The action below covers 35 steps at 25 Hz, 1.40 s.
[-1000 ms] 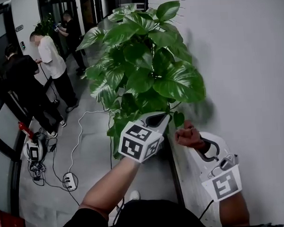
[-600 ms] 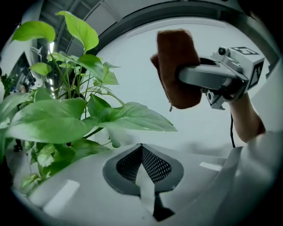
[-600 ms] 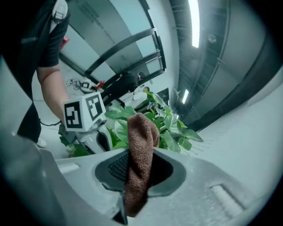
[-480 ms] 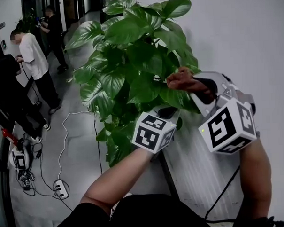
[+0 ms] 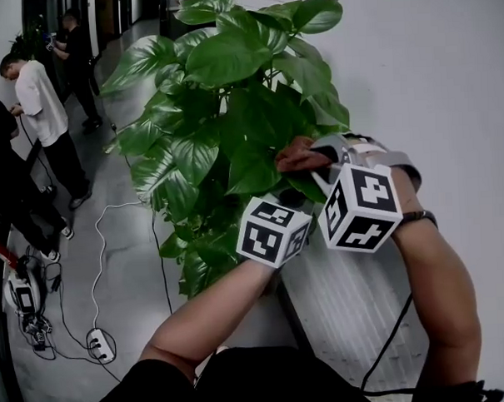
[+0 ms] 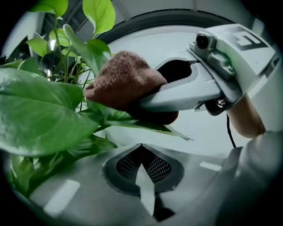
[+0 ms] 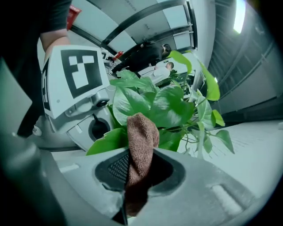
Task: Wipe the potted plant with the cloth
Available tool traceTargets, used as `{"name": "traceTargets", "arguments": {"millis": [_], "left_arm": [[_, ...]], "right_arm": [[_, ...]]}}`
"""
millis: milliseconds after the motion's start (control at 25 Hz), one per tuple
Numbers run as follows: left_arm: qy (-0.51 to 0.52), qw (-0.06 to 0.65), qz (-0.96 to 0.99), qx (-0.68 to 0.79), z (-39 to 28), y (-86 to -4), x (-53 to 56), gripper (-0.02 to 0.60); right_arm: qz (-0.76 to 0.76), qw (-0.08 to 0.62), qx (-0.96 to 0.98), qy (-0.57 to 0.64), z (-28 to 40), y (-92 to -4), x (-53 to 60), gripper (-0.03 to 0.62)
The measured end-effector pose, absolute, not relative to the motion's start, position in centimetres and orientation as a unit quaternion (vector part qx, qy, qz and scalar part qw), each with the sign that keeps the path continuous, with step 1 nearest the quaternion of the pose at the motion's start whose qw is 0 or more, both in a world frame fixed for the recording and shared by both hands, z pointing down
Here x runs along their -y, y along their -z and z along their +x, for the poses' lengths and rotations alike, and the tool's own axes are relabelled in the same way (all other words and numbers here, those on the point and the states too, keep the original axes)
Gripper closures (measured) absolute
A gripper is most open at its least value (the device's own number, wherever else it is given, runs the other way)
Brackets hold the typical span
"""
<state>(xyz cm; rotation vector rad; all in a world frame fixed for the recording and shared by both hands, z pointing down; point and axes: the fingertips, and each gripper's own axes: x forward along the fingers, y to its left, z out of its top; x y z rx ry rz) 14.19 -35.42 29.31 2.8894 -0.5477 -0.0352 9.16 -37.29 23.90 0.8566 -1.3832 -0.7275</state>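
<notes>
Cloth between right gripper's jaws, atop a plant leaf.

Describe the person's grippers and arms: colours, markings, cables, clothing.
The left gripper and right gripper are pale grey shells with dark mesh pads. Each carries a white cube with black square markers. A black cable trails beside the right forearm, which wears a dark wristband. The top is dark.

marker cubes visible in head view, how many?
2. One white square-marker cube on the left gripper, another on the right gripper just right of it. None look hidden.
</notes>
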Motion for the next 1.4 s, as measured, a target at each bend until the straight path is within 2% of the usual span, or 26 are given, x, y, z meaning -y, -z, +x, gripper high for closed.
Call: {"name": "traceTargets", "arguments": {"millis": [240, 520, 1000, 1400], "left_arm": [[0.046, 0.073, 0.981, 0.176, 14.1, -28.3, 35.5, 0.565], [0.03, 0.051, 0.983, 0.172, 14.5, -29.3, 34.8, 0.565], [0.014, 0.044, 0.98, 0.195, 14.1, -31.0, 34.5, 0.565], [0.055, 0.054, 0.975, 0.211, 13.1, -29.9, 34.7, 0.565]], "right_arm": [[0.37, 0.618, 0.64, 0.267, 9.7, -26.1, 37.5, 0.53], [0.372, 0.591, 0.678, 0.232, 10.2, -27.6, 35.8, 0.53], [0.371, 0.555, 0.711, 0.221, 10.1, -29.0, 32.3, 0.53], [0.375, 0.521, 0.73, 0.236, 9.5, -29.1, 28.1, 0.53]]}}
